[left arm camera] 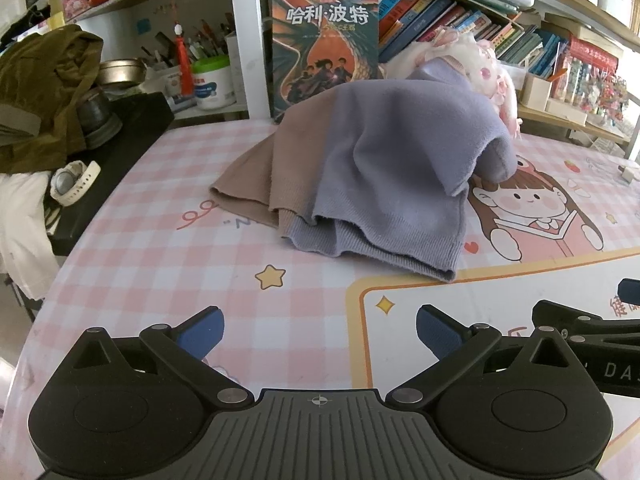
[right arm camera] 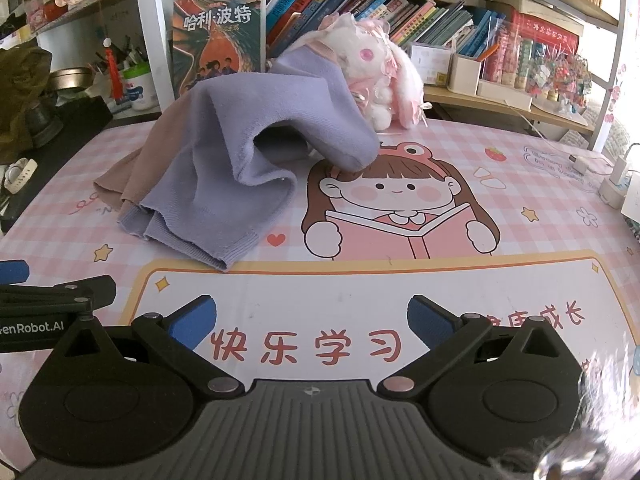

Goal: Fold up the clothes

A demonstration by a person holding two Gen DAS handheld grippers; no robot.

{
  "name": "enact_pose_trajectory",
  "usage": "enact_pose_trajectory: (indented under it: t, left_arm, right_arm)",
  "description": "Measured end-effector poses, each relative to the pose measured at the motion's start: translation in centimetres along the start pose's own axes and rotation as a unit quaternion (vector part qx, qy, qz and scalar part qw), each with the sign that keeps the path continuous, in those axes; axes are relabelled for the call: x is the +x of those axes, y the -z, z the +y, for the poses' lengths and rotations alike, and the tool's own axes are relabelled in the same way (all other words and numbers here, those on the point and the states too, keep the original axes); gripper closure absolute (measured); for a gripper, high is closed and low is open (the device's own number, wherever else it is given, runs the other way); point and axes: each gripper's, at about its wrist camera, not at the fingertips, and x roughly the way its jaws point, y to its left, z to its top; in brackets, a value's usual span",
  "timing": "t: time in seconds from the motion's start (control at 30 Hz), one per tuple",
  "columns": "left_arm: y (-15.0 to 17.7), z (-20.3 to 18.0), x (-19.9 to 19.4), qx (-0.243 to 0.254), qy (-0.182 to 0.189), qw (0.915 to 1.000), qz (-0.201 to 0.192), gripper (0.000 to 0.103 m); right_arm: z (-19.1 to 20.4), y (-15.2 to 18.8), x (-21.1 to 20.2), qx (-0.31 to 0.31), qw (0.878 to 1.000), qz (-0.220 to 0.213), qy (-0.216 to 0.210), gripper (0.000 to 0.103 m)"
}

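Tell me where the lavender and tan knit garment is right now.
The lavender and tan knit garment lies crumpled on the pink checked desk mat, ahead of both open claws, left of the printed cartoon girl and leaning back against the white plush rabbit.
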Motion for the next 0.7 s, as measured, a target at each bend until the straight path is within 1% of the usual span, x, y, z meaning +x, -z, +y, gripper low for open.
enact_pose_trajectory:
  t: [0.7]
  left_arm:
    - [-0.25, 0.18, 0.08, -0.002, -0.005, 1.0000, 0.000, 0.000]
  right_arm:
    - [0.26, -0.42, 0.10, -0.002, 1.000, -0.003, -0.004, 0.000]
